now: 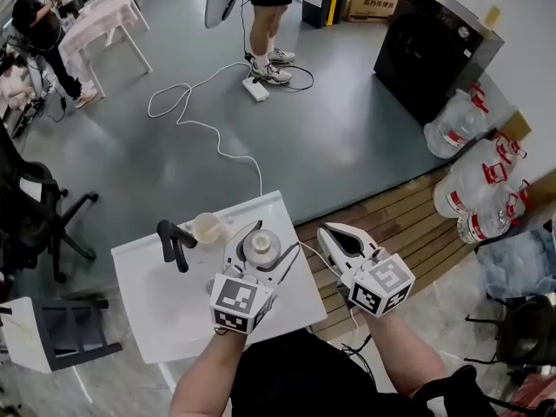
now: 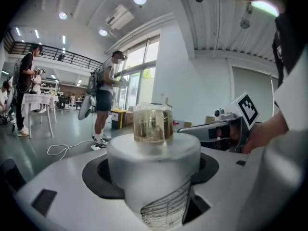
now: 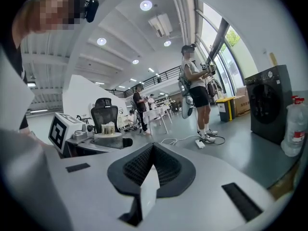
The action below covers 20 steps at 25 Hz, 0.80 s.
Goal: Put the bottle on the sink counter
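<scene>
Gripping the frosted bottle round its body, my left gripper has both jaws closed on it, over the right part of the white sink counter; my right gripper is pinched shut and empty just beside it, off the counter's edge. I judge the bottle could topple off if released tilted near that edge, or knock the cup and black faucet farther back.

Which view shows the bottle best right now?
Left gripper view: the bottle fills the frame, clamped between the jaws. Head view shows only its top; right gripper view shows it small.
</scene>
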Motion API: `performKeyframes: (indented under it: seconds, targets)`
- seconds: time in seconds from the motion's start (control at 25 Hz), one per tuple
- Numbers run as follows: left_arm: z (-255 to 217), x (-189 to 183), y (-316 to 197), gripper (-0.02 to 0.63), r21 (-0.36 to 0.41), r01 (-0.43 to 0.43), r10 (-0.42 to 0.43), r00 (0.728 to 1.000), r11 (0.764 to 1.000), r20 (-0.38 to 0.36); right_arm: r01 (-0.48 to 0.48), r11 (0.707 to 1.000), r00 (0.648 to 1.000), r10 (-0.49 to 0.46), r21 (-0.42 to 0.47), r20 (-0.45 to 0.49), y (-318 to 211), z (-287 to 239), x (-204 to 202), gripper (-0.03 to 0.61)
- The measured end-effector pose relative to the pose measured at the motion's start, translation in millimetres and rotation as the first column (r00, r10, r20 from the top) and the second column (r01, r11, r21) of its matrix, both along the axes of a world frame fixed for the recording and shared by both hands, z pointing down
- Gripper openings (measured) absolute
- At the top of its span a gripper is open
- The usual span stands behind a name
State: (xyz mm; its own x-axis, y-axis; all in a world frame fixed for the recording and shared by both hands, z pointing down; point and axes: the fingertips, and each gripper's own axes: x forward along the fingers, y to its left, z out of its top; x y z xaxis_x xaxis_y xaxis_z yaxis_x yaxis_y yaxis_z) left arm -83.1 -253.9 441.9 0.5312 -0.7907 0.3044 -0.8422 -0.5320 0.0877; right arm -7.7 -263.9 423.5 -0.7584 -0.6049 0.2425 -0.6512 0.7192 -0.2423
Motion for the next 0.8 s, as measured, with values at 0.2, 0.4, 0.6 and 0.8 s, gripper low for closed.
performKeyframes:
  seconds: [0.2, 0.4, 0.6, 0.8]
  targets:
    - [19.4, 0.9, -19.3, 0.328, -0.015, -0.007, 0.007, 1.000, 1.000, -0.005, -0.018, 1.000, 1.000, 0.018, -0.012, -0.019, -11.6, 10.5, 4.0, 0.014]
    - [41.5, 1.2, -37.4, 0.328, -0.025, -0.017, 0.017, 1.000, 1.000, -0.015, -0.025, 0.999, 0.999, 0.024, -0.033, -0.026, -23.1, 27.4, -1.7, 0.014]
    - [66.7, -0.4, -56.5, 0.328, -0.041, -0.012, 0.011, 1.000, 0.999, -0.026, -0.039, 0.998, 0.999, 0.037, -0.052, -0.041, -32.4, 44.8, -2.4, 0.014]
    - [88.7, 0.5, -69.5, 0.328, -0.042, -0.022, 0.021, 0.999, 0.999, -0.027, -0.052, 0.997, 0.998, 0.050, -0.063, -0.036, -40.0, 57.5, 0.8, 0.014]
